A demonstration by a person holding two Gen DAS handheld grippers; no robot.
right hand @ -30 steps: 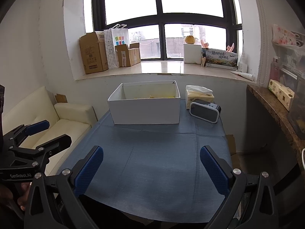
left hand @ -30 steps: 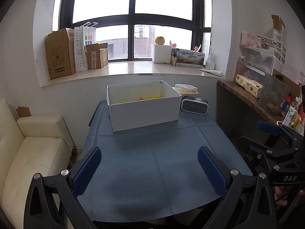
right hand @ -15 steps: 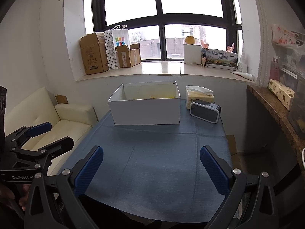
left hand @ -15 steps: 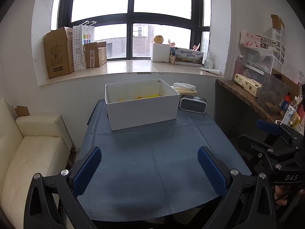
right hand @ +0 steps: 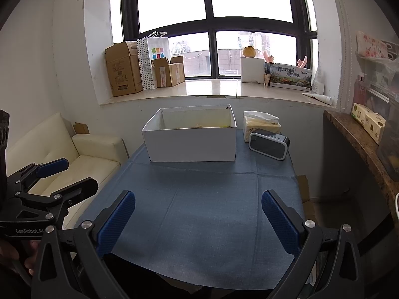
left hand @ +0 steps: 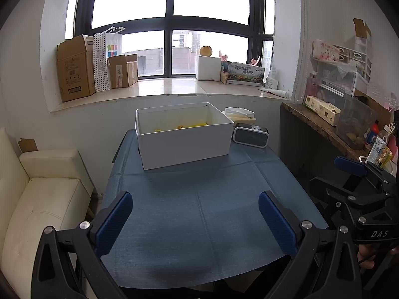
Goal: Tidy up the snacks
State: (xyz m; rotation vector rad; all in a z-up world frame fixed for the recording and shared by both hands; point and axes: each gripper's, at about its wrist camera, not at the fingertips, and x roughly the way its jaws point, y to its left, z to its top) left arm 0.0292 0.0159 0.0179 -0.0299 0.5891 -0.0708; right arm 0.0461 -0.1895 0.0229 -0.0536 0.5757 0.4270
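Observation:
A white open box stands at the far end of the blue-covered table; it also shows in the right wrist view. Yellow snack packets lie inside it, mostly hidden by its wall. My left gripper is open and empty above the table's near end. My right gripper is open and empty, also above the near end. Each gripper shows at the edge of the other's view, the right one and the left one.
A grey speaker and a tissue pack sit right of the box. A cream sofa stands left of the table. A dark shelf with boxes runs along the right wall. Cardboard boxes stand on the windowsill.
Both views have shifted slightly; the box sits a little lower and left in the left wrist view. Both grippers stay open and empty.

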